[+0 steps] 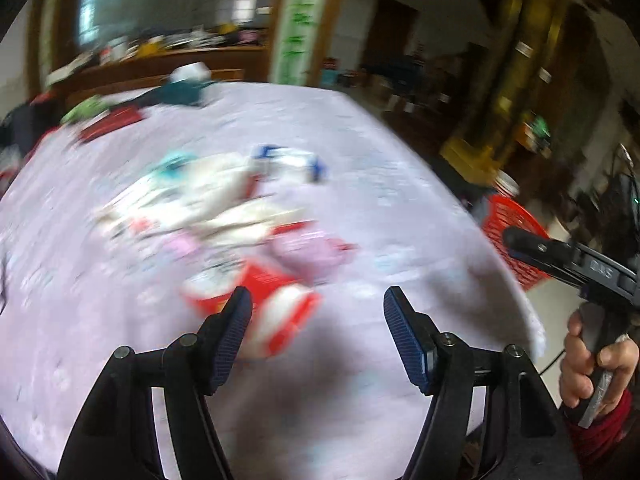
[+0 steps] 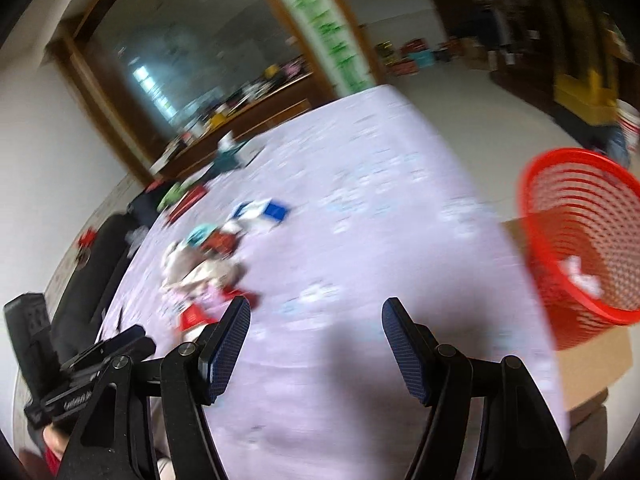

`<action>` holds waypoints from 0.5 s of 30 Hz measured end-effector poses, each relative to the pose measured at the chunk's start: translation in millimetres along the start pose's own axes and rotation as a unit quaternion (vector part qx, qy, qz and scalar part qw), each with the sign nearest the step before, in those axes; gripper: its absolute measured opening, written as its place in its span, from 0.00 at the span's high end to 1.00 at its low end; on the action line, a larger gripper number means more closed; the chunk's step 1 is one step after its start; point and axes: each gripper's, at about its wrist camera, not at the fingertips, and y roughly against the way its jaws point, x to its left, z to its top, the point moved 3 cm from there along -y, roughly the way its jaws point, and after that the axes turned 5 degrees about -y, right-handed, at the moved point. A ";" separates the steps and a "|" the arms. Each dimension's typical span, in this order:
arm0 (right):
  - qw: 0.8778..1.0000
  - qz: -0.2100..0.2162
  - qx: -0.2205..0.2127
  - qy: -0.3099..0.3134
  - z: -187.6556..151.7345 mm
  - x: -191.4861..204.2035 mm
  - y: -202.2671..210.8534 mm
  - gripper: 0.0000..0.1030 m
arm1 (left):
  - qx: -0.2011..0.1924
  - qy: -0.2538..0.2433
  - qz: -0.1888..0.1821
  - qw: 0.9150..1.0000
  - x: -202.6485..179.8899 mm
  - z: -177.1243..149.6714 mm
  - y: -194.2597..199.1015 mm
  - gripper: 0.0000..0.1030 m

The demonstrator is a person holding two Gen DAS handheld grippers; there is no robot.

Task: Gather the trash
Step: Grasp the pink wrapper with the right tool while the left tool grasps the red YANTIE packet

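- R gripper (image 2: 316,320): jaws wide apart, nothing btwn them; blue ribbed pads (image 2: 226,350) over bare cloth.
- Table (image 2: 400,200): pale lilac cloth w/ faint light print. Whole frame motion-blurred.
- Trash pile (image 2: 208,272): left of centre on cloth; cream/white crumpled pieces, pink bits, red wrapper, teal item at far end. Individual pieces can't be told apart.
- Blue-and-white packet (image 2: 264,212): just beyond pile, apart from it.
- Red mesh basket (image 2: 580,240): off table's right edge, tilted, mouth toward cam; white scraps inside. Sits on cardboard box (image 2: 592,364).
- L gripper (image 2: 100,352): low left, dark; jaw state not readable.
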 end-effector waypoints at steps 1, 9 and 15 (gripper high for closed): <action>1.000 0.008 0.013 0.015 -2.4 13.9 -10.6 0.29 | 0.000 0.009 0.009 1.000 12.9 -3.6 3.3 0.35; 0.990 0.016 0.096 0.105 -12.2 82.4 -97.5 0.29 | 0.008 0.056 0.008 0.998 62.5 -23.1 6.4 0.35; 0.980 -0.017 0.124 0.151 -11.9 96.7 -144.5 0.30 | 0.013 0.066 -0.003 0.998 73.3 -30.2 4.9 0.35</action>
